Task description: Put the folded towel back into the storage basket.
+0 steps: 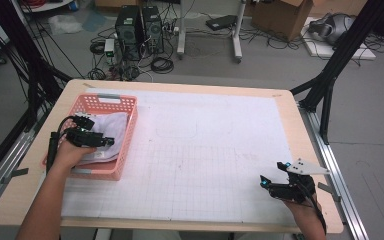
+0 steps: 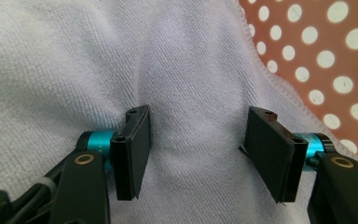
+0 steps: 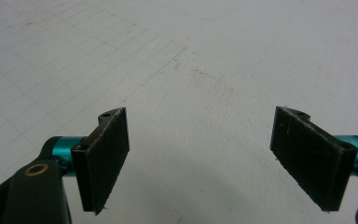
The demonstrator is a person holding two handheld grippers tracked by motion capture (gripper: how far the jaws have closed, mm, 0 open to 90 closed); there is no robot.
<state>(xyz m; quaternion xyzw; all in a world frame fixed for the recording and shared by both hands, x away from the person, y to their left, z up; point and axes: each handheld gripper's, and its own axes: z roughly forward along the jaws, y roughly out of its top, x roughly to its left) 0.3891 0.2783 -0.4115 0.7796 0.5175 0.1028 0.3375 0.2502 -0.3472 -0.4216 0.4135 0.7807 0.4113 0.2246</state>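
On the left, my left gripper (image 1: pixel 111 141) is down in the pink basket (image 1: pixel 130 131) at the table's (image 1: pixel 300 150) near-left, right over the towel (image 1: pixel 111 125) that lies folded inside it. In the left gripper view the jaws stand partly open, a raised fold of the towel (image 2: pixel 191 84) humped between them. The pads (image 2: pixel 135 154) look close beside that ridge, but I can't see them pressing it, so I don't count it as gripped yet.

I judge the towel to be light, soft and limp terry cloth: nothing to break and not slippery, but it will sag and unfold once lifted. A pinch on one layer would probably drag the rest out in a trailing sheet, which could snag on the basket's holed wall (image 2: pixel 317 56). So I'd bite the hump itself, deep enough to catch the thickness of the fold, and keep clear of the stitched hem at the right, which is thin and could slide out.

Over on the right, my right gripper (image 1: pixel 269 184) hovers near the table's near-right corner. In the right gripper view its jaws are spread wide with nothing between them, above the white gridded mat (image 3: pixel 177 60).
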